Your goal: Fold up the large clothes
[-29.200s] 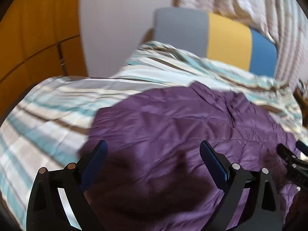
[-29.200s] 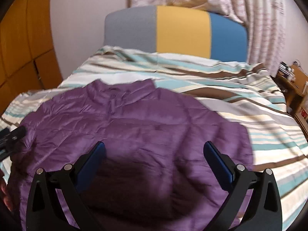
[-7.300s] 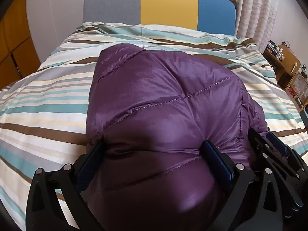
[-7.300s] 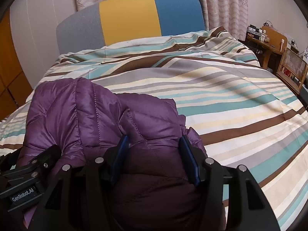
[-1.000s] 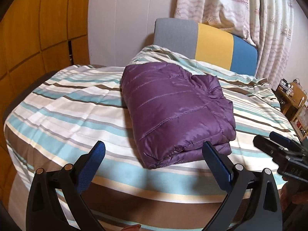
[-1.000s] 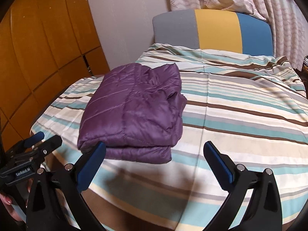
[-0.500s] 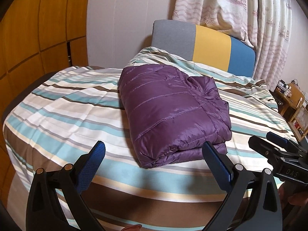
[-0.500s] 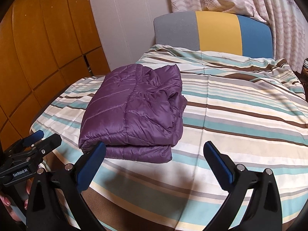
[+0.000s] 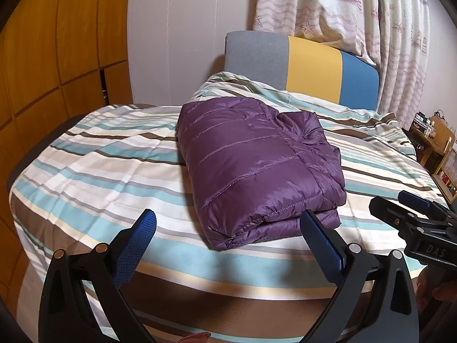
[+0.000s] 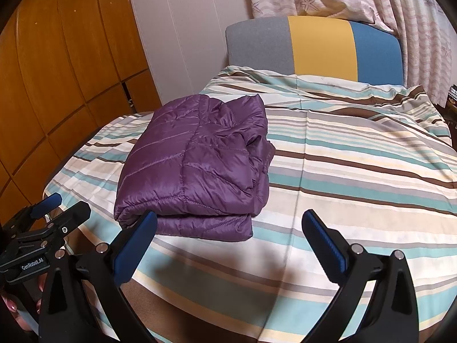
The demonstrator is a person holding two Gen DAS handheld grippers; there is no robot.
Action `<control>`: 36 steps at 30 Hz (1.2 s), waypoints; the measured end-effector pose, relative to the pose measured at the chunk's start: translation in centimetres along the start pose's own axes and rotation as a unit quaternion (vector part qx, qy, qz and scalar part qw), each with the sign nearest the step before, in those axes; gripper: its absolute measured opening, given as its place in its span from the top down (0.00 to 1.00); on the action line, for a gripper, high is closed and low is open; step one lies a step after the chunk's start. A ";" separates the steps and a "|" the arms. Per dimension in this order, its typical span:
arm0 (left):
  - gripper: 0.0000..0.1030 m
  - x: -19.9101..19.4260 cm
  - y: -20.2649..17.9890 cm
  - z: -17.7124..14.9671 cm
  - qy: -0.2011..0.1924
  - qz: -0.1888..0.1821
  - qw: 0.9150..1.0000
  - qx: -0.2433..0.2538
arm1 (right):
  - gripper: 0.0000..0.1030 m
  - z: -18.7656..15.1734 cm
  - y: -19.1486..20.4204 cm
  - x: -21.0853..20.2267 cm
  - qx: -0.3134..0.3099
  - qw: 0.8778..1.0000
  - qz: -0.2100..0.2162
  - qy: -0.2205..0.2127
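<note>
A purple quilted puffer jacket (image 9: 257, 163) lies folded into a thick rectangular bundle on the striped bed (image 9: 100, 171). It also shows in the right wrist view (image 10: 197, 168), left of the bed's middle. My left gripper (image 9: 227, 221) is open and empty, held back from the bundle's near edge. My right gripper (image 10: 228, 218) is open and empty, just in front of the bundle's near right corner. Each gripper shows at the edge of the other's view, the right one (image 9: 411, 211) and the left one (image 10: 54, 208).
The striped duvet (image 10: 357, 157) covers the bed. A grey, yellow and blue headboard (image 10: 314, 45) stands at the far end below patterned curtains (image 9: 342, 8). Wooden cabinets (image 10: 57, 71) line the left side. A wooden side table (image 9: 434, 140) stands at the right.
Both grippers have drawn slightly further back from the folded jacket and stayed open. The jacket has not moved.
</note>
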State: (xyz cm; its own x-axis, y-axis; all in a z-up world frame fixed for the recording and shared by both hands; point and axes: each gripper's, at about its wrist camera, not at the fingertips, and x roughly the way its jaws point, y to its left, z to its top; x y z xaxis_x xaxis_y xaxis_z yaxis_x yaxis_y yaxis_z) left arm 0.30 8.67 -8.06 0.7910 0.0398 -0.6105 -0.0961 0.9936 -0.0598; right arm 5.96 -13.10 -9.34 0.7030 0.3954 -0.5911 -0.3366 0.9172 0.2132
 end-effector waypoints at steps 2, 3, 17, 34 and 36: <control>0.03 0.1 0.1 -0.1 0.005 -0.002 1.000 -0.003 | 0.02 0.0 0.0 0.1 0.001 1.000 -0.002 0.001; 0.03 0.2 0.1 -0.1 0.006 -0.002 1.000 -0.004 | 0.02 0.0 0.0 0.1 0.001 1.000 -0.001 0.000; 0.03 0.3 0.9 -0.3 0.008 -0.003 0.999 -0.033 | 0.02 -0.2 -0.3 0.5 0.007 1.000 -0.002 0.010; 0.03 0.5 0.2 -1.1 0.008 0.019 1.000 -0.020 | 0.02 -0.5 -0.2 1.2 0.008 1.000 0.001 0.017; 0.03 0.8 0.1 -1.1 0.011 0.022 1.000 -0.016 | 0.02 -0.6 -0.2 1.4 0.008 1.000 0.001 0.019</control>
State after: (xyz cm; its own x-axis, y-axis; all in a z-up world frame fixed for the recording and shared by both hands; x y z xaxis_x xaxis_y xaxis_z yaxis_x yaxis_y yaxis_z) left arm 0.23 8.69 -9.38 0.7715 0.0812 -0.6311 -0.1508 0.9869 -0.0575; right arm 6.67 -12.76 -10.66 0.6772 0.3959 -0.6202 -0.3283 0.9169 0.2268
